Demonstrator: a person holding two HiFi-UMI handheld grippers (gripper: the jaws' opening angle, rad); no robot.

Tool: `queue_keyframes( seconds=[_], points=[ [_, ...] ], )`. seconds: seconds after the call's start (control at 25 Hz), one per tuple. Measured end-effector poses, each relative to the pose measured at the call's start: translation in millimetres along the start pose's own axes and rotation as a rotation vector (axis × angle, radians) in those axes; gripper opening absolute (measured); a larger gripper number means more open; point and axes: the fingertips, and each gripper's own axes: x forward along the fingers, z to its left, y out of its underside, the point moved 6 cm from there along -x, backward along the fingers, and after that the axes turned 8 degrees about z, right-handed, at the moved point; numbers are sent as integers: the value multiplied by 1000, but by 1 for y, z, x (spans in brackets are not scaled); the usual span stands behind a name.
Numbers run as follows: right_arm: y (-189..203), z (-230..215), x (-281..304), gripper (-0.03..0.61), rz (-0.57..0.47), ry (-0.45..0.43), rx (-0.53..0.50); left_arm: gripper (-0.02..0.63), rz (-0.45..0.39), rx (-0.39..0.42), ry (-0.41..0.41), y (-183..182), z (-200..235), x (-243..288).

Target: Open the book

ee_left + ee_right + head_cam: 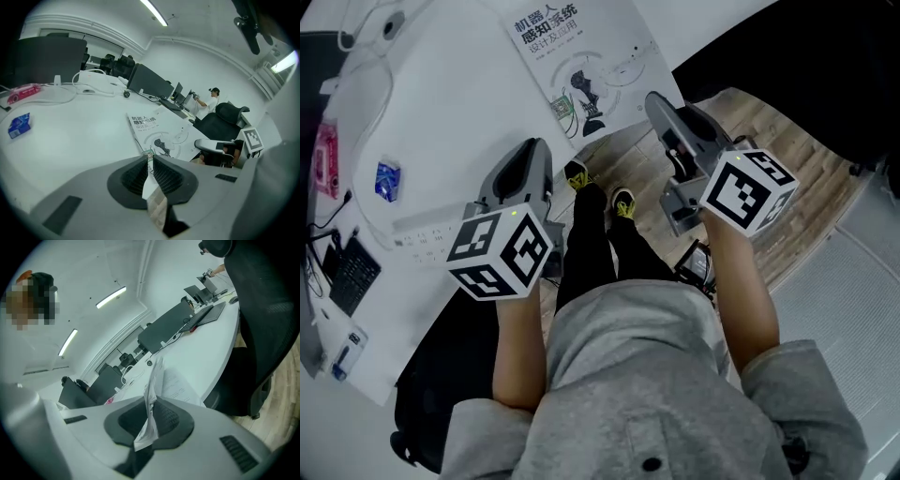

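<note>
A white-covered book (581, 47) lies shut near the edge of the white desk (450, 94). My left gripper (540, 148) is at its near left corner, and in the left gripper view the jaws (149, 161) are shut on that corner of the book (154, 131), by a small printed square. My right gripper (658, 99) is at the book's right edge. In the right gripper view its jaws (151, 401) are shut on a thin sheet edge of the book (176, 386), which stands up between the pads.
A blue packet (386, 180), a pink item (325, 155) and a keyboard (352, 272) lie to the left on the desk. A black chair (220, 122) and monitors (150, 82) stand beyond. The person's legs (600, 244) are over wooden floor below the desk edge.
</note>
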Motion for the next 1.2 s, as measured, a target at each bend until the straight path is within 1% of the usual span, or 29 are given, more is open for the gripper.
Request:
queue_keyframes(
  seconds=[0.12,0.2,0.36,0.48,0.56,0.68,0.8,0.88,1.0,1.12,1.2],
  points=[
    [-3,15,-3,46,9,-1,-47,40,-36,-24,5,-1,-4,-17],
    [-7,29,-5,46,19,5,-94,38,-62,-22,5,-5,-8,-30],
    [-10,59,-5,46,30,2,-194,38,-120,0,-11,-13,-11,-59],
    [-4,79,1,46,29,-11,-253,26,-178,33,-47,-12,-12,-79],
    [1,92,3,46,34,-14,-296,23,-196,57,-64,-11,-14,-90],
    [11,111,8,46,50,-22,-351,23,-209,65,-62,-11,-15,-103],
    [19,126,16,46,63,-45,-379,23,-239,75,-68,-17,-10,-114],
    [26,134,22,46,76,-60,-393,23,-256,65,-74,-18,-5,-120],
    [39,145,30,46,113,-79,-415,23,-263,40,-86,-18,2,-127],
    [54,155,41,46,157,-100,-437,23,-272,43,-103,-21,6,-138],
    [62,157,52,46,188,-113,-460,23,-295,40,-118,-25,10,-144]
  ],
)
